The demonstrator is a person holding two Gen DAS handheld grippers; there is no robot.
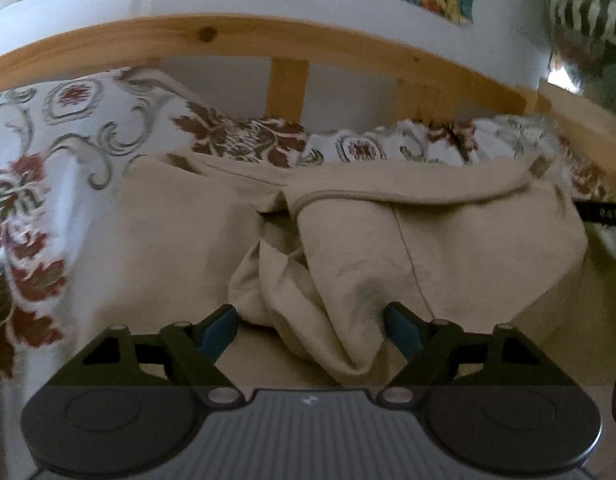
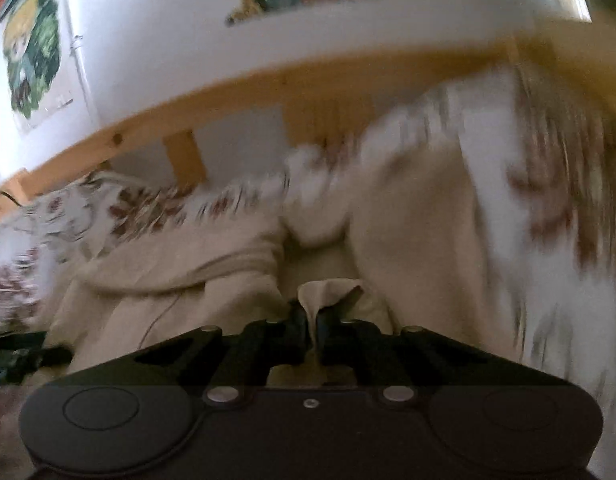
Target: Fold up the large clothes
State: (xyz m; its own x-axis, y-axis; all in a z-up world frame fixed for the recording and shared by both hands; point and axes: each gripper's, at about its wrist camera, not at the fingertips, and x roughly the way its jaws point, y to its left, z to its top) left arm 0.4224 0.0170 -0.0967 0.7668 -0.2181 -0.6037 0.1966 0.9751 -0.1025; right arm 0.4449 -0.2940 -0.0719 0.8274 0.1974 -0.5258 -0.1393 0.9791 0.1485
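The right wrist view is showing the right gripper (image 2: pixel 312 326) with its jaws pinched together on a small tuft of the beige garment (image 2: pixel 328 292), a flap of cloth standing up just past the tips; the grip is sitting on an edge or corner, probably so that this part of the cloth can be carried over for a fold. Much of this view is smeared, so the rest of the cloth there is hard to read. In the left wrist view the left gripper (image 1: pixel 310 328) is hovering with its jaws wide apart, and a bunched ridge of the same garment (image 1: pixel 348 280) is lying between them without either blue pad pressing on it; it looks set to take a second hold so that both hands can share the weight. The garment is lying crumpled on the bed, spread over a floral bedspread (image 1: pixel 48 128), with a seamed hem running across its far side. The wooden bed rail (image 1: pixel 244 36) is running behind it against a pale wall. No neat fold is showing yet, so the task seems to be at an early stage.
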